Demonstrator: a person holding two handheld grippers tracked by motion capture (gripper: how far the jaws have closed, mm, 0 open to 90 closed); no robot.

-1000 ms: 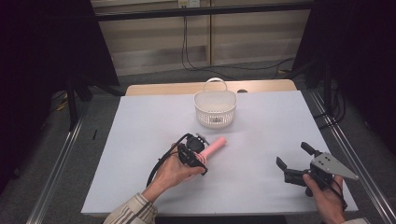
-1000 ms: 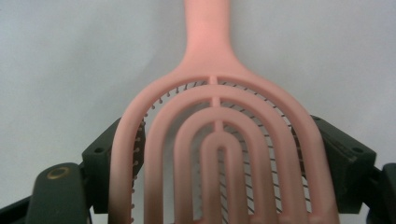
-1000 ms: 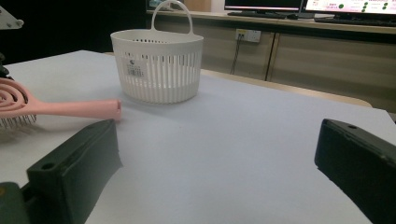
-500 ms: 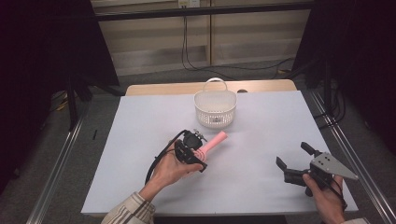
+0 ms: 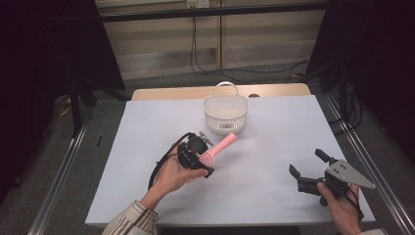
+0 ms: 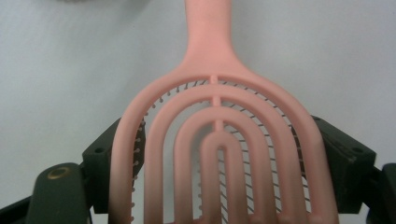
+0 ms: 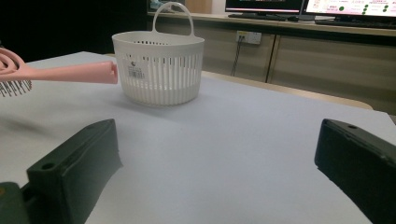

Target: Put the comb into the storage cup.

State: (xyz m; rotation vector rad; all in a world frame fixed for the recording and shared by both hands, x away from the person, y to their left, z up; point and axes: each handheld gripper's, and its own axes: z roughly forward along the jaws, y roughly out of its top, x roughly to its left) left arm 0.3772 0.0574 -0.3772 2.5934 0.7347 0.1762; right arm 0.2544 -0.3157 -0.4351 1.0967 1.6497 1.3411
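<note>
The left gripper [image 5: 204, 155] has its jaws clamped, while the right gripper [image 5: 307, 167] rests with jaws spread.

Pink hairbrush [image 5: 221, 149] with curved open ribs and thin dark bristles, white slotted basket [image 5: 225, 115] with a small white label at the far centre, pale grey-white table [image 5: 274, 147], black left gripper [image 5: 198, 156], black right gripper [image 5: 308, 174] near right, striped beige sleeve [image 5: 128, 223]

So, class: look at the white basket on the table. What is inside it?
Nothing shows inside the white basket from the high view; the near wall hides part of its floor. The pink hairbrush sits outside it, clamped in the left tool.
</note>
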